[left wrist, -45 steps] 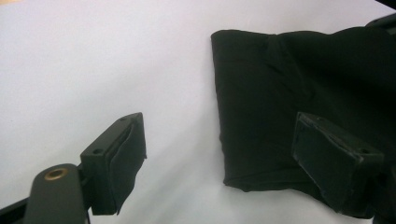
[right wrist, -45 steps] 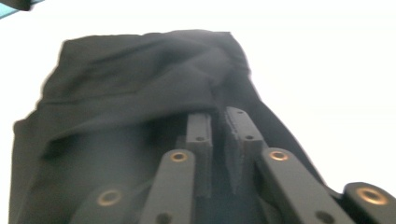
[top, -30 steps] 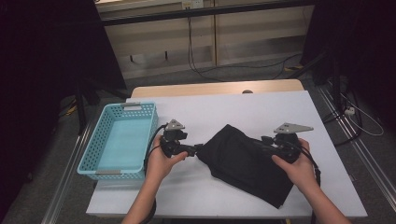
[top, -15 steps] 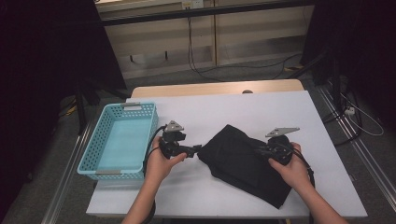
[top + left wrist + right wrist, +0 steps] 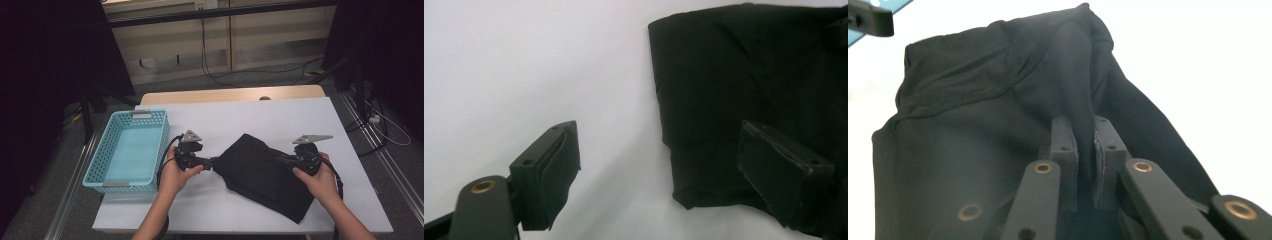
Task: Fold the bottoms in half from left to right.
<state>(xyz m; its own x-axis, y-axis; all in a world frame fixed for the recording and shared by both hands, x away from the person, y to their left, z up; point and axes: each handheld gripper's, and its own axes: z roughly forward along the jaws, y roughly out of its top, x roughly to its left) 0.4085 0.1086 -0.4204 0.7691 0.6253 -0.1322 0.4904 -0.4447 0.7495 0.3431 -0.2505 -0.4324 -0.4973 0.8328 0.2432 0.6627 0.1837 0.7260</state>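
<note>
The black garment [image 5: 265, 172] is lying crumpled on the white surface [image 5: 250, 117], right of the empty basket [image 5: 127, 150]. The right tool [image 5: 1085, 150], just closing, is pinching a fold; the left tool [image 5: 659, 175] is standing spread at its edge. Folding seems barely begun.

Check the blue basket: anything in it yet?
Empty. The high view shows the blue basket with a bare floor; the black garment lies on the table.

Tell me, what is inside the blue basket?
Nothing can be seen inside the blue basket: its floor is bare. Its near wall covers a thin strip of that floor, so that part is hidden.
</note>
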